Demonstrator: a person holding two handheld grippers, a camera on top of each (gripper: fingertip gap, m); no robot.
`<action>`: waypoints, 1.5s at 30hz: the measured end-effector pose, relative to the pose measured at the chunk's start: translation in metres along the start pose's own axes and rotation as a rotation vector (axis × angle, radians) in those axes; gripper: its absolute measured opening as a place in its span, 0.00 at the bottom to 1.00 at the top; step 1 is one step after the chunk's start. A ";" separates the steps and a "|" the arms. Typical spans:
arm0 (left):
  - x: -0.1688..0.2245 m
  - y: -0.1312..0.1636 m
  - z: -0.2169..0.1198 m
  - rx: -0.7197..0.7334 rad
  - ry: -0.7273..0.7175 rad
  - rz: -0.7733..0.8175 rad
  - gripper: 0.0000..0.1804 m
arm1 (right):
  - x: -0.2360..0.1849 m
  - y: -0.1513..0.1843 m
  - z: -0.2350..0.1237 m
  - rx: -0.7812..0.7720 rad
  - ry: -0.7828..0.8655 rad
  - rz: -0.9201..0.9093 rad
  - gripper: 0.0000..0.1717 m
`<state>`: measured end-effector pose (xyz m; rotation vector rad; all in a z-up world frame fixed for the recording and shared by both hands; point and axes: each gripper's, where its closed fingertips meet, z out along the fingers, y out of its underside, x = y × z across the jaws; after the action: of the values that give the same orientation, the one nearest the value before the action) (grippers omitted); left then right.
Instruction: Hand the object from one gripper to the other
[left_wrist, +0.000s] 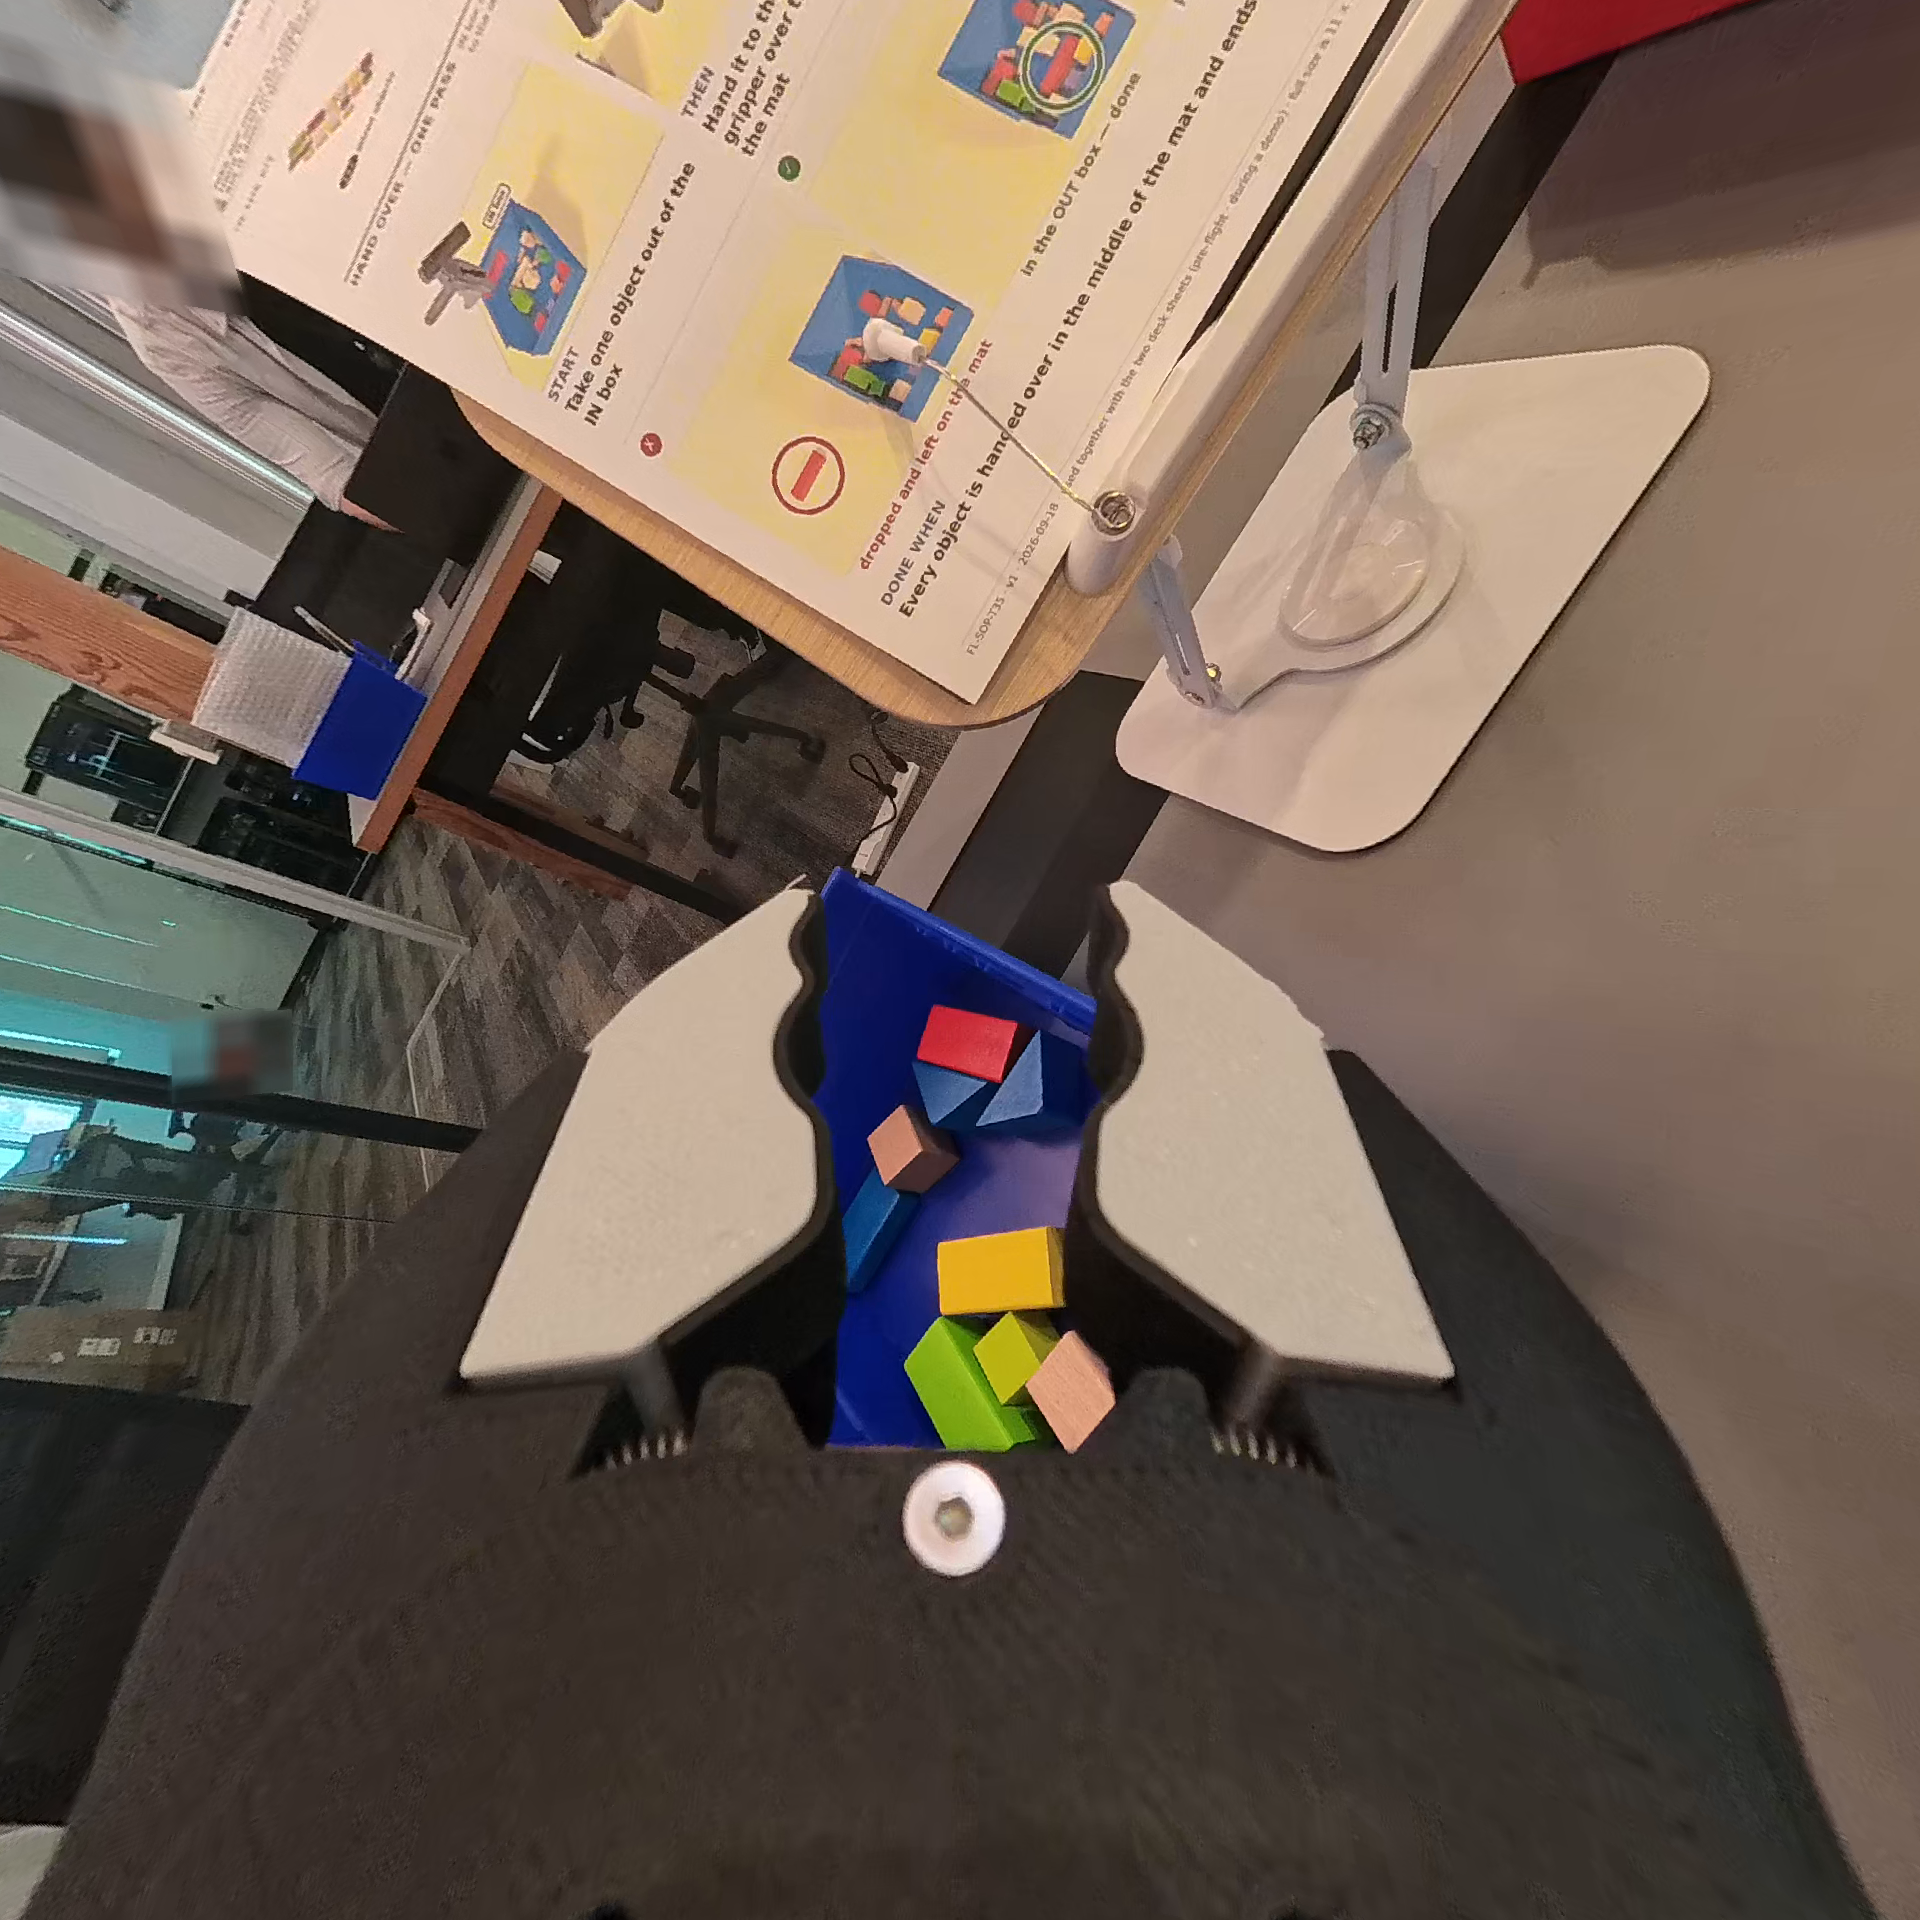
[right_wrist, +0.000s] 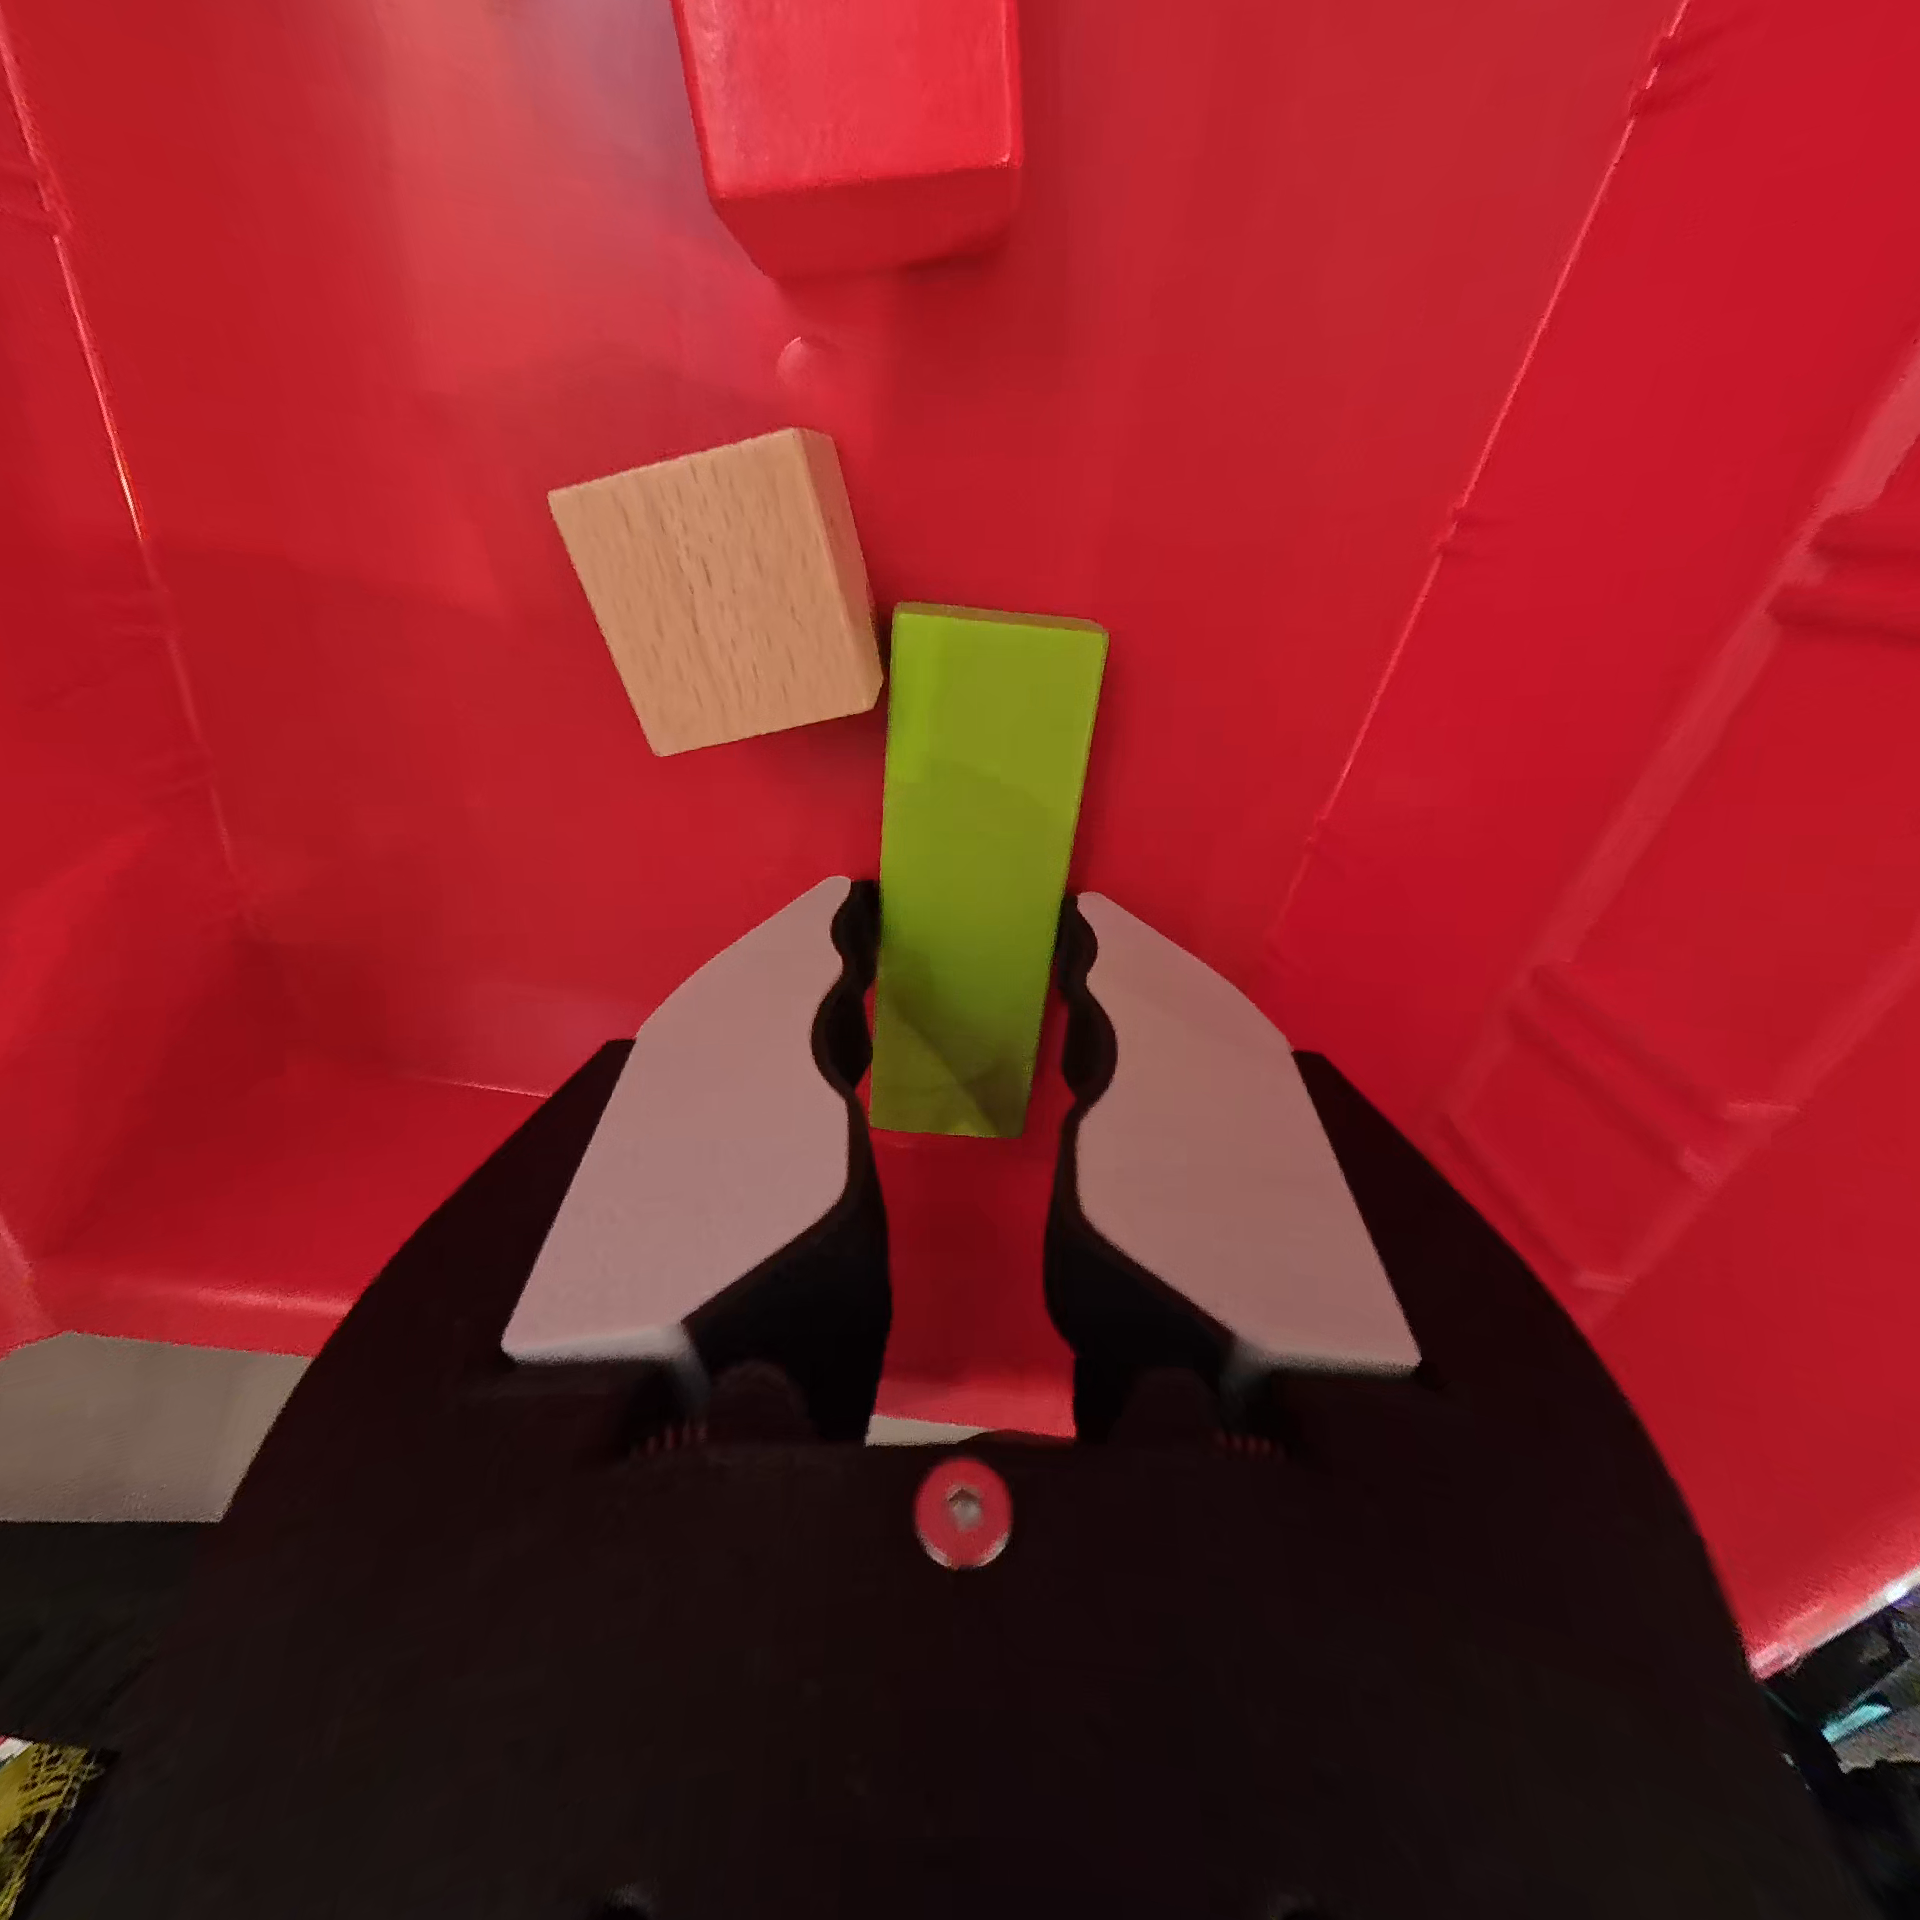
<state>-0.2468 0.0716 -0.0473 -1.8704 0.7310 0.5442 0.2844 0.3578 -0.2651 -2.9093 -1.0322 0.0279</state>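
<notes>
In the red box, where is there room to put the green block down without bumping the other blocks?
The red box has bare floor to the left of the green block, below the wooden block. The floor to its right, toward the wall, is bare too. It is crowded up ahead: the wooden block sits right by the green block's far end, and a red block lies beyond.

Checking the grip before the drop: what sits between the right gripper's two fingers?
In the right wrist view, a long green block stands between the right gripper's fingers, both pads against its sides, inside the red bin.
</notes>
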 end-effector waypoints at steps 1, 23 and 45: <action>0.000 0.000 0.000 0.000 0.001 0.000 0.27 | 0.000 0.000 0.000 -0.002 -0.001 -0.003 0.18; 0.004 0.195 0.068 -0.638 0.410 -0.092 0.48 | -0.025 -0.009 -0.050 0.230 0.117 -0.128 0.24; 0.028 0.021 0.026 0.126 0.336 -0.078 0.41 | -0.355 -0.006 -0.234 0.880 -0.808 -0.642 0.29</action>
<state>-0.2424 0.0826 -0.0892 -1.8829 0.8853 0.1293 0.0133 0.1286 -0.0317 -1.6606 -1.4637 1.3044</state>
